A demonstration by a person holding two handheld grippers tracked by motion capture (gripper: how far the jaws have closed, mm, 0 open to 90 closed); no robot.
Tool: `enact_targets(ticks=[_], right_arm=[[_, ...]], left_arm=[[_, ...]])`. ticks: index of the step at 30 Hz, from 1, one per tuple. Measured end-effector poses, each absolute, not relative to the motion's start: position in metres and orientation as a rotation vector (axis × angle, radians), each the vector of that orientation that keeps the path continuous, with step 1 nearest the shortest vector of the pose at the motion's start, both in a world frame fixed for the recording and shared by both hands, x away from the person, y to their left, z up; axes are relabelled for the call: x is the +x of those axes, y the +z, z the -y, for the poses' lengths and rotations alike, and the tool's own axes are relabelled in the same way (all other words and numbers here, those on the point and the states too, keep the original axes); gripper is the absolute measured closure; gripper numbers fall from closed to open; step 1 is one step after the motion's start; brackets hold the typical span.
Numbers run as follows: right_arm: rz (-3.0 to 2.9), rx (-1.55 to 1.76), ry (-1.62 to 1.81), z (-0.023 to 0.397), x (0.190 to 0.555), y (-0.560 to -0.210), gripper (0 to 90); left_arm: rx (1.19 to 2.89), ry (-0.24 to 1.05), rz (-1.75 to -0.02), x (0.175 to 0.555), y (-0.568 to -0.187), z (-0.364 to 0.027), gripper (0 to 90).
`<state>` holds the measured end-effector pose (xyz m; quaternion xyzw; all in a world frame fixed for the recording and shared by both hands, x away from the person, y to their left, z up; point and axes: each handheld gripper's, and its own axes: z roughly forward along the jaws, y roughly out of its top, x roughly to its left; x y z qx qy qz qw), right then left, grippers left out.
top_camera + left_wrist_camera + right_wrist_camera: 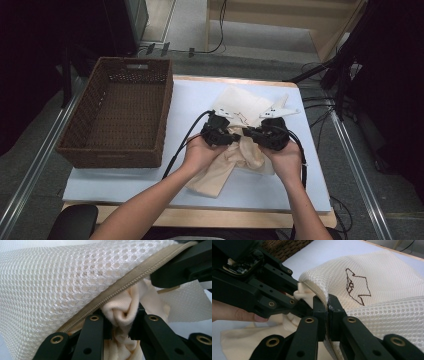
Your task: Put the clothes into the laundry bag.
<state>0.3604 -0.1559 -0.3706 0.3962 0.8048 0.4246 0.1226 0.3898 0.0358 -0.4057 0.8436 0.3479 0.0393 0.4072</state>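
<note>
A white mesh bag (245, 107) with a beige zipper edge (130, 282) lies on the table, a brown arrow-like drawing (358, 288) on its side. A cream cloth (222, 172) trails out of its mouth toward the front edge. My left gripper (122, 317) is shut on a bunched fold of the cream cloth (122, 311) right at the bag's mouth. Facing it, my right gripper (327, 306) pinches the bag's zipper rim, with no gap between its pads. In the high view the left gripper (226, 135) and the right gripper (256, 134) nearly touch at mid-table.
A brown wicker basket (117, 117) stands empty at the table's left. A pale sheet (190, 100) covers the table, whose wooden edge (210, 217) runs along the front. Cables (177, 152) trail from both grippers. Dark stands and cords crowd the floor at right.
</note>
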Motion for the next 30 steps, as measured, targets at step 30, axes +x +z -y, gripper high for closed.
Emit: enact_targets(ticks=[30], right_arm=[[-2.374,1.176,1.219,0.16,0.363,-0.378,88.4]], left_arm=[[2.159,-0.002,-0.868,0.389,-0.407,-0.058,42.9]])
